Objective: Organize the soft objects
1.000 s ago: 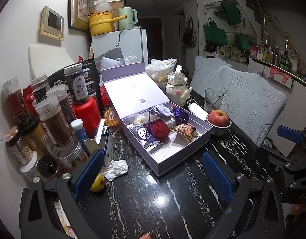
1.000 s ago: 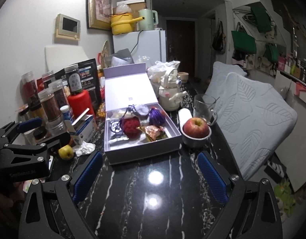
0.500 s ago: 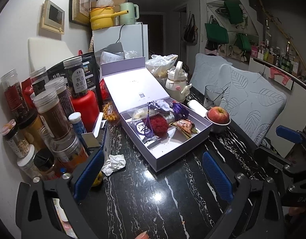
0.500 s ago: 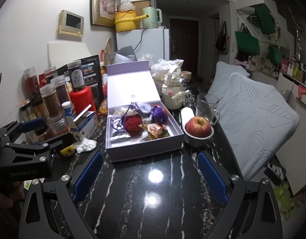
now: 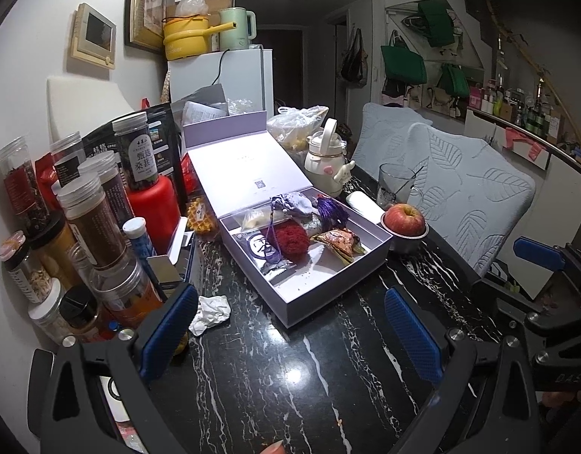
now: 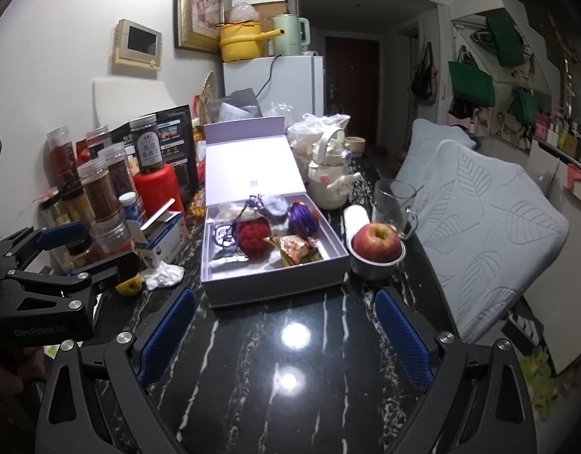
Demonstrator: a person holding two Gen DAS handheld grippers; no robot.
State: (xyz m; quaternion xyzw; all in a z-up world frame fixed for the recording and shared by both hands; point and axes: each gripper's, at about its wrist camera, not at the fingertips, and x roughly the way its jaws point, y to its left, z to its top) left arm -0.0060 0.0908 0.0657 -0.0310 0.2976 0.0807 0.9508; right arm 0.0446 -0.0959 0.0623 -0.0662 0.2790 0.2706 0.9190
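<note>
An open lilac gift box (image 5: 330, 295) (image 6: 275, 283) sits on the black marble table, lid leaning back. Inside lie a red knitted ball (image 5: 292, 240) (image 6: 254, 235), a purple tassel (image 5: 330, 212) (image 6: 303, 219), a pale lilac pouch (image 5: 298, 202) (image 6: 273, 204), a gold-wrapped pyramid sachet (image 5: 337, 242) (image 6: 296, 247) and flat packets. My left gripper (image 5: 290, 331) is open and empty, hovering before the box. My right gripper (image 6: 284, 335) is open and empty, also before the box. Each gripper shows at the edge of the other's view.
Several spice jars (image 5: 89, 215) and a red bottle (image 5: 154, 208) crowd the left. A crumpled tissue (image 5: 211, 312), a small yellow fruit (image 6: 129, 283), an apple in a steel bowl (image 6: 377, 244), a glass mug (image 6: 394, 202) and a white kettle (image 6: 330, 176) surround the box. Cushioned chairs (image 6: 479, 227) stand right.
Both grippers have drifted slightly back and up from the box, so it appears a little farther away. Nothing was picked up or moved.
</note>
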